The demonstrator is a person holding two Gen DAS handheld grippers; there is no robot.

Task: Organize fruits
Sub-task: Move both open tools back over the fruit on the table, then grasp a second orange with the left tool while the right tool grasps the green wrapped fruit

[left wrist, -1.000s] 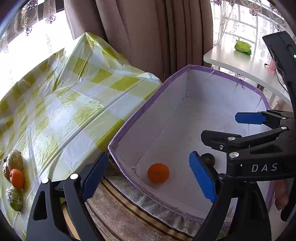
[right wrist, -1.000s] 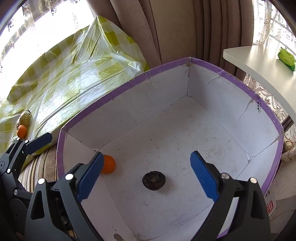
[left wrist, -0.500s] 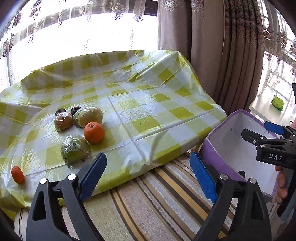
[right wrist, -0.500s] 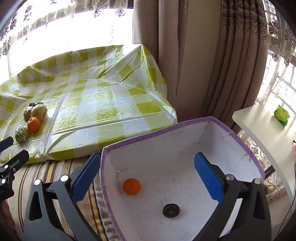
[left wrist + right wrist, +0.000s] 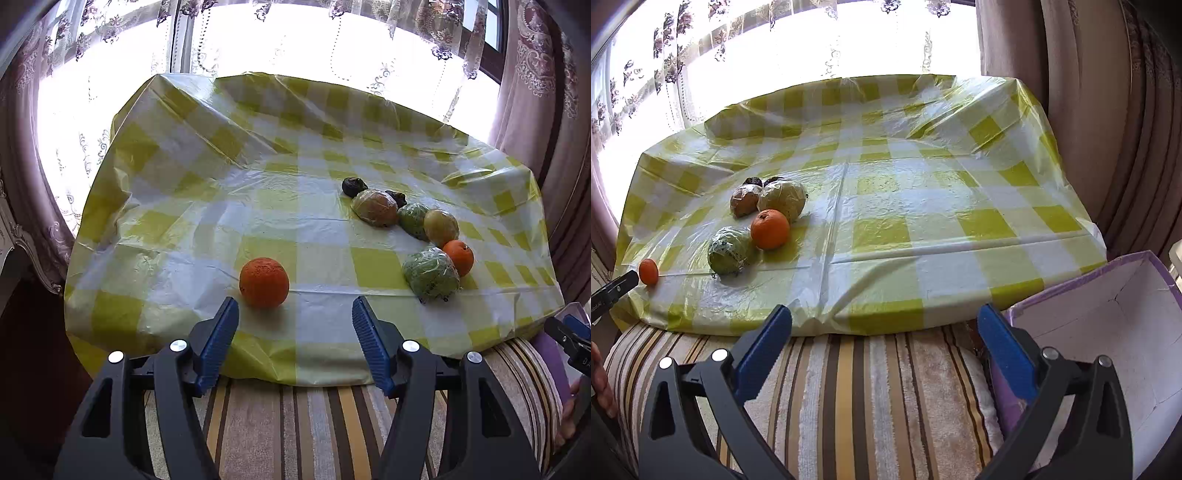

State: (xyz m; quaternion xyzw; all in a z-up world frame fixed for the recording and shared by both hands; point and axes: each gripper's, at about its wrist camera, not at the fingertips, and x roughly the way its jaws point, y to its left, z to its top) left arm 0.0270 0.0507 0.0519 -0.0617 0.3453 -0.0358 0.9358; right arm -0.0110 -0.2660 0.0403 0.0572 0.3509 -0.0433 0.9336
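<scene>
A small orange point(image 5: 263, 282) lies alone on the yellow-checked tablecloth point(image 5: 229, 221), just past the tips of my left gripper point(image 5: 295, 314) and nearer its left pad. The jaws are closing, with nothing between them. Farther right lies a cluster of fruit: a plastic-wrapped green fruit point(image 5: 430, 273), an orange point(image 5: 459, 256), other wrapped fruits point(image 5: 375, 206) and dark ones point(image 5: 352, 186). My right gripper point(image 5: 884, 317) hangs wide open and empty over a striped cushion point(image 5: 868, 387). In its view the cluster's orange point(image 5: 769, 229) and the lone orange point(image 5: 649, 271) show at the left.
A white box with a purple rim point(image 5: 1108, 295) stands at the right beside the cushion. Heavy curtains point(image 5: 1108, 110) hang at the right and a bright window lies behind the table. The tablecloth drapes over the table's near edge point(image 5: 886, 317).
Both views have swung left from the box to the table. The left jaws have narrowed and the lone orange now lies right in front of them. The right jaws stay wide.
</scene>
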